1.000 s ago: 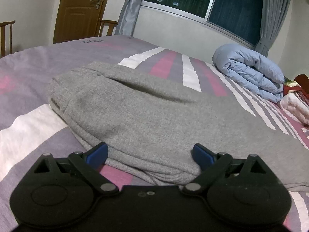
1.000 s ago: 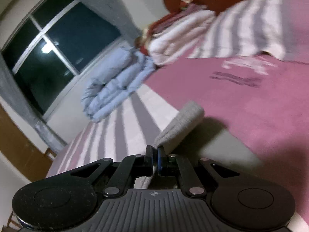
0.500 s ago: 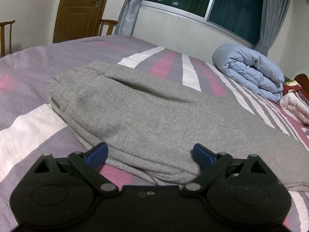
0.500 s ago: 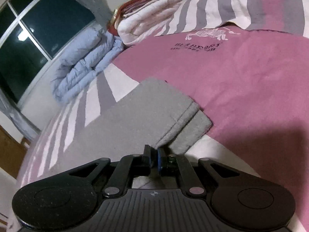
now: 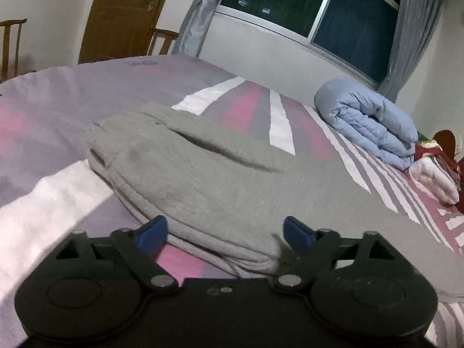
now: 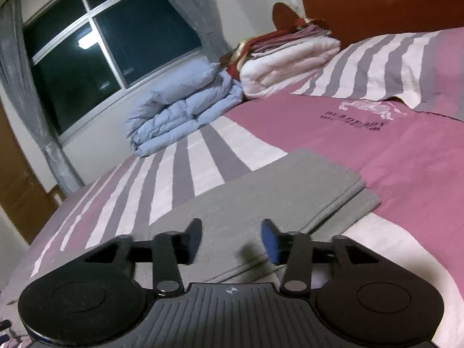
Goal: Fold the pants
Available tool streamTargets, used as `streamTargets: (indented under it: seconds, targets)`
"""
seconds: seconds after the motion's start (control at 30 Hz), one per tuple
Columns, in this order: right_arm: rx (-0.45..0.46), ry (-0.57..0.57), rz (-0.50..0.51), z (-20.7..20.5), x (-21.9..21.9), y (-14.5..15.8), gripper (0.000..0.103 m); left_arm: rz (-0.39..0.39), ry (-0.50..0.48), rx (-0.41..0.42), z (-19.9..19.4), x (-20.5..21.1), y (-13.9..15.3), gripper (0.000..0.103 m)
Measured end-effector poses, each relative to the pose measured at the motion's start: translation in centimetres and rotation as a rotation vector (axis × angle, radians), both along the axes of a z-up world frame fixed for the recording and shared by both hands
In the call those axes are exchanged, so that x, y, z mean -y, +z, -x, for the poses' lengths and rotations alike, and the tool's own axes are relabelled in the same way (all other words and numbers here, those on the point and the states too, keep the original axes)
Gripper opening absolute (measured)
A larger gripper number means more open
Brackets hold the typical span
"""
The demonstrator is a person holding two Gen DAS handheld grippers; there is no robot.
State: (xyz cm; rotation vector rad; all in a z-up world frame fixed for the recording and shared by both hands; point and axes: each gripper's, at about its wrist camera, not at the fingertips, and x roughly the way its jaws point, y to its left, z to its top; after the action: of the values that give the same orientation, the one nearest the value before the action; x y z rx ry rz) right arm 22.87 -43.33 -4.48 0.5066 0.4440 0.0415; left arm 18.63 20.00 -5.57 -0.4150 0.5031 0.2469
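Two wrist views show the same pair of grey knitted fleece pants (image 5: 220, 179) lying flat on a bed covered by a pink, grey and white striped bedspread (image 5: 43, 203). In the left wrist view the pants fill the centre of the frame, the waistband end at centre left and a long fold crease running across the middle. The left gripper (image 5: 224, 232), black with blue-padded fingers, sits at the lower edge; its jaws have just been closing a little yet stand wide apart, the near hem of the pants lying between them with no pad pressing on it. In the right wrist view the leg end of the pants (image 6: 278, 191) lies in the centre, two layers stacked with the lower one jutting out at centre right. The right gripper (image 6: 232, 237) at the lower edge has just been opening; its jaws stand apart over the cloth, gripping nothing. A rolled pale blue quilt (image 6: 179, 116) lies at centre left beneath the dark window (image 6: 101, 46), beside folded white and red bedding (image 6: 287, 58) at upper centre.
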Motion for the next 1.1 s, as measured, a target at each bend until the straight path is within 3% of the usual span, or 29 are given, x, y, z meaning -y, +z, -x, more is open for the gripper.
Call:
streamTargets:
  seconds: [0.2, 0.3, 0.37, 0.63, 0.7, 0.8, 0.9, 1.1]
  targets:
    - [-0.014, -0.022, -0.017, -0.2, 1.0, -0.3, 0.048, 0.032, 0.047, 0.011, 0.1, -3.3, 1.2, 0.057]
    - [-0.018, -0.034, -0.022, 0.1, 1.7, -0.4, 0.048, 0.043, 0.075, -0.003, -0.1, -4.6, 1.3, 0.054]
    - [-0.024, -0.040, -0.035, 0.0, 1.9, -0.6, 0.048, 0.060, 0.053, 0.006, -0.2, -4.5, 1.4, 0.054]
    - [-0.021, -0.058, -0.044, -1.6, 3.2, -0.5, 0.048, -0.008, -0.088, 0.010, -2.6, -0.5, 1.5, 0.059]
    - [-0.021, -0.101, -0.095, -1.7, 4.9, -0.5, 0.048, -0.029, -0.095, -0.001, -3.2, 0.0, 1.1, 0.072]
    - [-0.011, -0.168, -0.150, -0.8, 7.6, -0.5, 0.048, -0.026, -0.097, -0.025, -3.4, 0.1, -0.7, 0.072]
    - [-0.018, -0.211, -0.217, 0.4, 10.0, -1.0, 0.047, -0.010, -0.091, 0.020, -2.7, -0.1, -1.5, 0.072]
    - [-0.048, -0.187, -0.377, -0.2, 12.4, -2.8, 0.047, -0.037, -0.092, 0.014, -2.6, 0.4, -1.6, 0.073]
